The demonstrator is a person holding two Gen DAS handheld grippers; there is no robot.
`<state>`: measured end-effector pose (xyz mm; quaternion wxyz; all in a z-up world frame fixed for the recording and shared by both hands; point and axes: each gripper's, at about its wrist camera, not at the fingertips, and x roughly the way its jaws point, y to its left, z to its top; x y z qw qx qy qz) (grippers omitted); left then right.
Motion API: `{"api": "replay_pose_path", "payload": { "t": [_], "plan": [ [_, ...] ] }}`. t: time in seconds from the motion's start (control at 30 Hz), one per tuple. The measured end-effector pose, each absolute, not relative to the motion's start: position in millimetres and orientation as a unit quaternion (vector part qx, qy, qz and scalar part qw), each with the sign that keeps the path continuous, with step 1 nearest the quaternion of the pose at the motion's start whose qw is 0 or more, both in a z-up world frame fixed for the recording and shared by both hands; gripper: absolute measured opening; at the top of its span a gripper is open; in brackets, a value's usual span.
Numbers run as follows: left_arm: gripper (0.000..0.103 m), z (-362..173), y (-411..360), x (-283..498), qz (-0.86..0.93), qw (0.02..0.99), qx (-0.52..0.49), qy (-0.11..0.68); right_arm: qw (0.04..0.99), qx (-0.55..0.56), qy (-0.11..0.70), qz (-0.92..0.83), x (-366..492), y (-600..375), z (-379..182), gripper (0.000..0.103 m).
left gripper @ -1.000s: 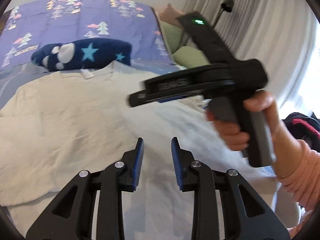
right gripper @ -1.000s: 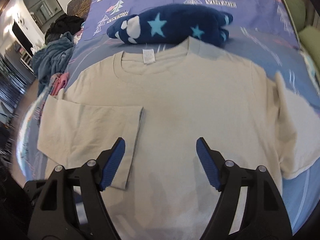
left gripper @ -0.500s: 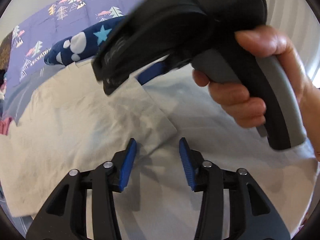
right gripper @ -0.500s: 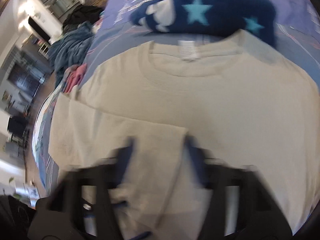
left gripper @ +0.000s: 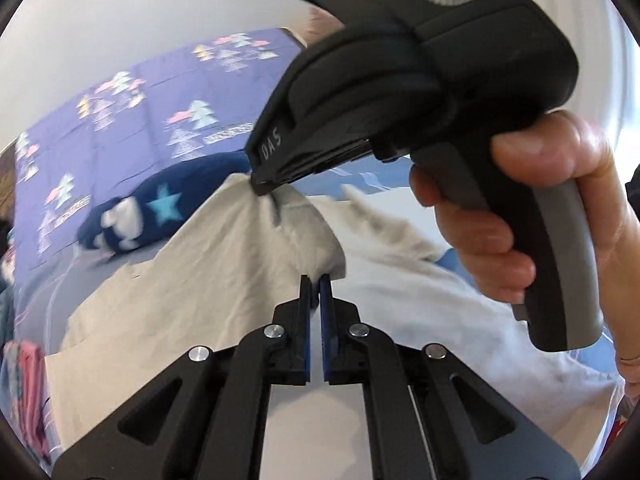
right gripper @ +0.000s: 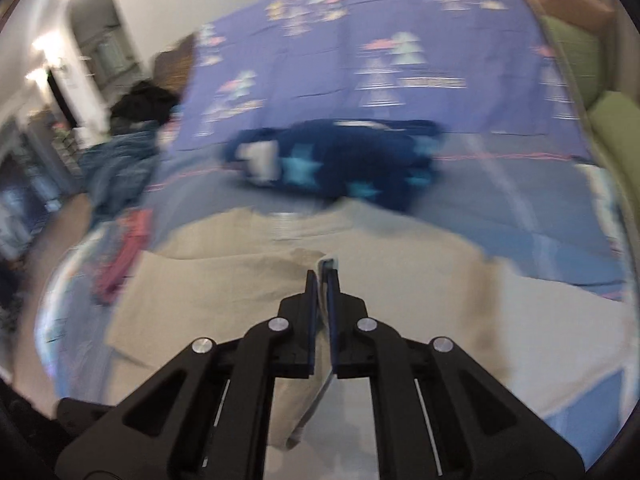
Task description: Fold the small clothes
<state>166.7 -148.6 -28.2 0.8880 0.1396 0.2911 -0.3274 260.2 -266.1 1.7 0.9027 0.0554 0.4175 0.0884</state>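
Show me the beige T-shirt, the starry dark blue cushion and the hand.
beige T-shirt (left gripper: 224, 264): left wrist view, on the lifted cloth.
starry dark blue cushion (left gripper: 168, 204): left wrist view, by its light blue star.
hand (left gripper: 492, 232): left wrist view, on the fingers around the grip.

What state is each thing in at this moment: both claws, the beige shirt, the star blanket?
Left claw: shut on the beige T-shirt's edge, having just closed.
Right claw: shut on a pinch of the shirt's fabric.
Beige T-shirt: partly lifted off the bed, bunched at both grips, not yet folded over.
Navy star blanket: rolled up, lying beyond the shirt.
Bed cover: spread flat.
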Motion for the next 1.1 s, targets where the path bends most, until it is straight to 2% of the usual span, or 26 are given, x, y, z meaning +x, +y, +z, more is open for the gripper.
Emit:
{"api": "replay_pose_path", "payload": {
  "t": [0.17, 0.23, 0.27, 0.3, 0.37, 0.5, 0.67, 0.7, 0.73, 0.97, 1.03, 1.1],
  "plan": [
    [0.006, -65.9, -172.4, 168.5, -0.334, 0.863, 0.161, 0.344, 0.883, 0.051, 0.465, 0.025, 270.9, -304.6, -57.8, 0.007],
    [0.014, -70.5, -163.2, 165.6, -0.323, 0.863, 0.165, 0.351, 0.873, 0.056, 0.484, 0.008, 274.2, -315.2, -79.6, 0.016],
    [0.026, -70.1, -151.2, 162.1, -0.314, 0.867, 0.166, 0.350, 0.869, 0.068, 0.490, 0.001, 273.9, -320.9, -86.7, 0.022],
    [0.036, -68.2, -139.3, 160.2, -0.305, 0.872, 0.165, 0.346, 0.868, 0.082, 0.489, -0.003, 271.6, -324.5, -89.9, 0.023],
    [0.044, -61.4, -100.6, 157.0, -0.269, 0.891, 0.157, 0.332, 0.870, 0.093, 0.484, -0.003, 266.6, -324.7, -88.5, 0.023],
    [0.044, -63.4, -1.5, 165.9, -0.148, 0.923, 0.090, 0.344, 0.891, 0.057, 0.450, 0.023, 254.8, -297.0, -58.5, 0.036],
    [0.041, -80.9, 137.0, 186.3, -0.062, 0.912, -0.106, 0.391, 0.892, -0.006, 0.438, 0.114, 271.7, -210.5, -27.4, 0.037],
    [0.034, -81.1, 146.3, 186.0, -0.075, 0.908, -0.128, 0.392, 0.889, -0.025, 0.436, 0.136, 277.5, -181.5, -23.0, 0.037],
    [0.033, -83.2, 157.1, 185.4, -0.087, 0.904, -0.151, 0.391, 0.886, -0.041, 0.436, 0.156, 282.2, -157.8, -20.2, 0.037],
    [0.033, -99.3, 143.2, 182.6, -0.145, 0.903, -0.124, 0.384, 0.827, -0.166, 0.457, 0.284, 323.7, 33.8, -27.7, 0.041],
    [0.033, -104.2, 139.5, 184.4, -0.164, 0.898, -0.126, 0.389, 0.814, -0.192, 0.466, 0.290, 337.2, 71.2, -39.1, 0.045],
    [0.033, -109.3, 137.7, 190.2, -0.160, 0.894, -0.130, 0.398, 0.793, -0.222, 0.485, 0.295, 351.6, 104.6, -54.9, 0.058]
  ]
}}
